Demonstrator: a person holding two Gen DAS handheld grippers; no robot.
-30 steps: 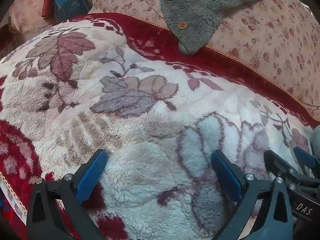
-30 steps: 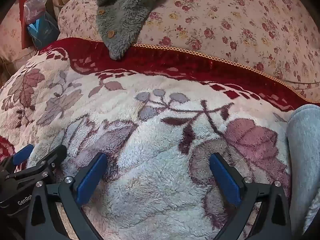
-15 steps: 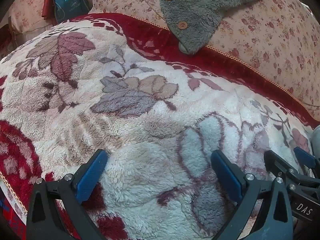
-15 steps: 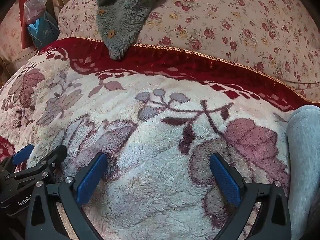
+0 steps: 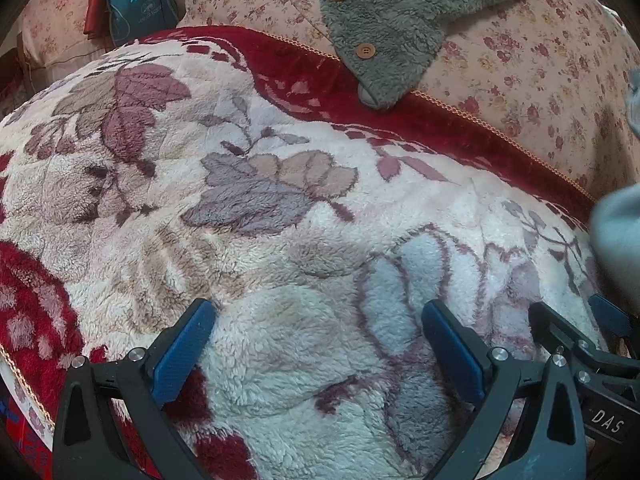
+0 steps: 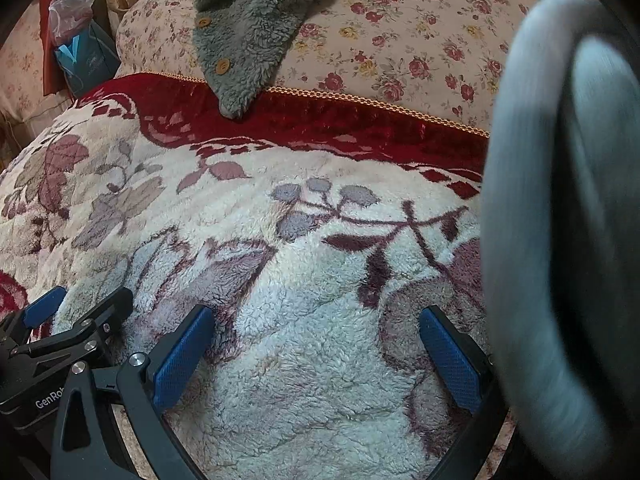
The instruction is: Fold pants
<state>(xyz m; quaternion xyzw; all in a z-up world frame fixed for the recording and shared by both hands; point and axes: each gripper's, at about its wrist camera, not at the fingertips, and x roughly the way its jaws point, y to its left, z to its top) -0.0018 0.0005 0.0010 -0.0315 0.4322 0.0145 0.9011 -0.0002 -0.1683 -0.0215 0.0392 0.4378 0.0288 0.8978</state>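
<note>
1. Left gripper [image 5: 316, 344]: jaws wide apart, nothing between the blue pads [image 5: 182, 354]. Only fleece blanket [image 5: 280, 240] shows in the gap.
2. Right gripper [image 6: 316, 344]: jaws likewise wide apart and empty, over the same blanket.
3. The two grippers sit side by side. The right one appears at 4 o'clock in the left wrist view; the left one appears at 8 o'clock in the right wrist view.
4. Pants [image 6: 560, 220]: light grey fabric, blurred, filling the 3 o'clock edge of the right wrist view from top to bottom. It lies outside the right gripper's jaws, just beyond the right-hand finger; whether it touches that finger, I cannot tell.
5. In the left wrist view the same grey fabric shows only as a small patch at 3 o'clock, well apart from the left jaws.
6. Grey fleece garment [image 5: 392, 32] with wooden buttons lies at 12 o'clock on the floral cushion [image 5: 540, 72], its tip overlapping the blanket's red border.
7. Blue bag [image 5: 136, 8] at 11 o'clock, behind the blanket.
</note>
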